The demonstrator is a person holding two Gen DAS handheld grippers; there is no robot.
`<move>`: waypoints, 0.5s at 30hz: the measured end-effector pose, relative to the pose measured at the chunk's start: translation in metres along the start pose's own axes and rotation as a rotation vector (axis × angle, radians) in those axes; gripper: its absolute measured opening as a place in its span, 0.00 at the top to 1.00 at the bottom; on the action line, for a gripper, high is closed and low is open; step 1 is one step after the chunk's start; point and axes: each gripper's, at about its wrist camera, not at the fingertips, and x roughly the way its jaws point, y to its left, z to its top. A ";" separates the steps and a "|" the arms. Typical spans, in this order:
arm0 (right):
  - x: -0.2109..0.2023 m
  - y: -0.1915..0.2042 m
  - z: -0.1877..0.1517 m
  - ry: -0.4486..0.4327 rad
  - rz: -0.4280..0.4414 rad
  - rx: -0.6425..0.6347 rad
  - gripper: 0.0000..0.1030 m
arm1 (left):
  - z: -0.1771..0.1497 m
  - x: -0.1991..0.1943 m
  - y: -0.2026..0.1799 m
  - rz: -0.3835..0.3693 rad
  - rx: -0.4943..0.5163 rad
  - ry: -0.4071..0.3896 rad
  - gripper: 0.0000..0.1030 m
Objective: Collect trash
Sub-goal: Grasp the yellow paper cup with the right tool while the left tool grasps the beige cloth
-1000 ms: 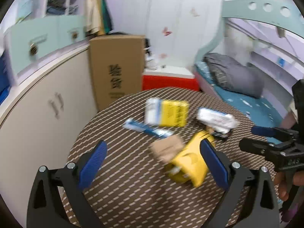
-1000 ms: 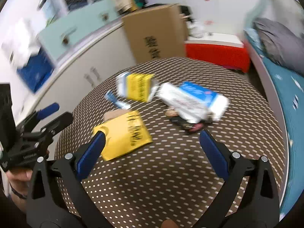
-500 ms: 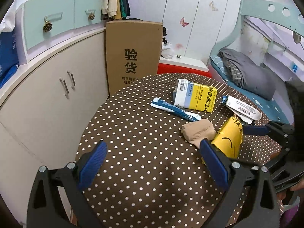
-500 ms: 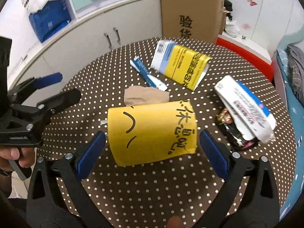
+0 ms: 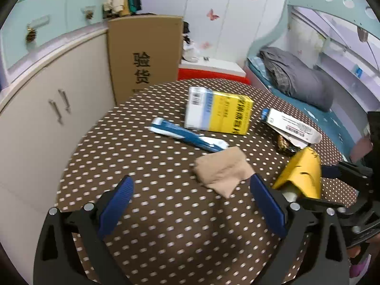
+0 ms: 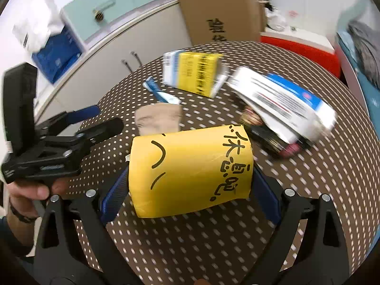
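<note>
My right gripper (image 6: 190,194) is shut on a yellow paper bag (image 6: 190,168) with black writing and holds it over the round dotted table (image 6: 308,201). The bag also shows in the left wrist view (image 5: 301,175) at the right. My left gripper (image 5: 191,204) is open and empty above the table's near side; it shows at the left in the right wrist view (image 6: 95,123). On the table lie a beige cloth (image 5: 223,168), a blue-white tube (image 5: 187,137), a yellow-white box (image 5: 218,114), a white-blue box (image 5: 289,125) and a dark wrapper (image 5: 285,144).
A tall cardboard box (image 5: 144,54) stands behind the table by white cabinets (image 5: 47,109). A red-and-white chest (image 5: 213,71) sits at the back. A bed with a grey pillow (image 5: 296,78) is at the right.
My right gripper has closed on the yellow bag and lifted it nearer the camera. My left gripper has shifted slightly toward the beige cloth and stays open.
</note>
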 end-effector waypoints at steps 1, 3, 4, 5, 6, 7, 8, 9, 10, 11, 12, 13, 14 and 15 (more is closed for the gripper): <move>-0.006 -0.006 -0.003 -0.008 0.000 0.017 0.11 | 0.001 0.004 -0.004 -0.006 0.007 0.005 0.07; -0.017 -0.019 -0.008 -0.026 0.007 0.056 0.11 | 0.005 0.013 -0.014 -0.019 0.032 0.016 0.07; -0.022 -0.025 -0.010 -0.036 0.013 0.073 0.11 | 0.007 0.017 -0.019 -0.022 0.045 0.022 0.07; -0.029 -0.032 -0.013 -0.051 0.020 0.098 0.11 | 0.009 0.023 -0.024 -0.022 0.059 0.031 0.07; -0.033 -0.036 -0.013 -0.060 0.021 0.111 0.11 | 0.011 0.029 -0.028 -0.018 0.068 0.044 0.07; -0.038 -0.041 -0.014 -0.072 0.018 0.126 0.11 | 0.012 0.033 -0.031 -0.018 0.074 0.052 0.07; -0.041 -0.043 -0.015 -0.080 0.014 0.135 0.11 | 0.014 0.038 -0.035 -0.022 0.086 0.062 0.16; -0.046 -0.048 -0.017 -0.093 0.008 0.147 0.11 | 0.014 0.044 -0.039 -0.025 0.098 0.089 0.42; -0.050 -0.052 -0.018 -0.102 0.006 0.156 0.11 | 0.014 0.047 -0.043 -0.009 0.117 0.097 0.43; -0.054 -0.055 -0.019 -0.112 0.005 0.165 0.11 | 0.014 0.046 -0.046 -0.009 0.132 0.094 0.45; -0.059 -0.060 -0.020 -0.125 0.005 0.176 0.11 | 0.014 0.045 -0.049 -0.026 0.137 0.103 0.47; -0.063 -0.064 -0.021 -0.135 0.006 0.188 0.11 | 0.013 0.044 -0.049 -0.034 0.134 0.104 0.50; -0.067 -0.068 -0.022 -0.145 0.006 0.197 0.11 | 0.012 0.042 -0.050 -0.042 0.135 0.108 0.59; -0.072 -0.072 -0.023 -0.157 0.002 0.206 0.11 | 0.012 0.040 -0.050 -0.049 0.132 0.113 0.61</move>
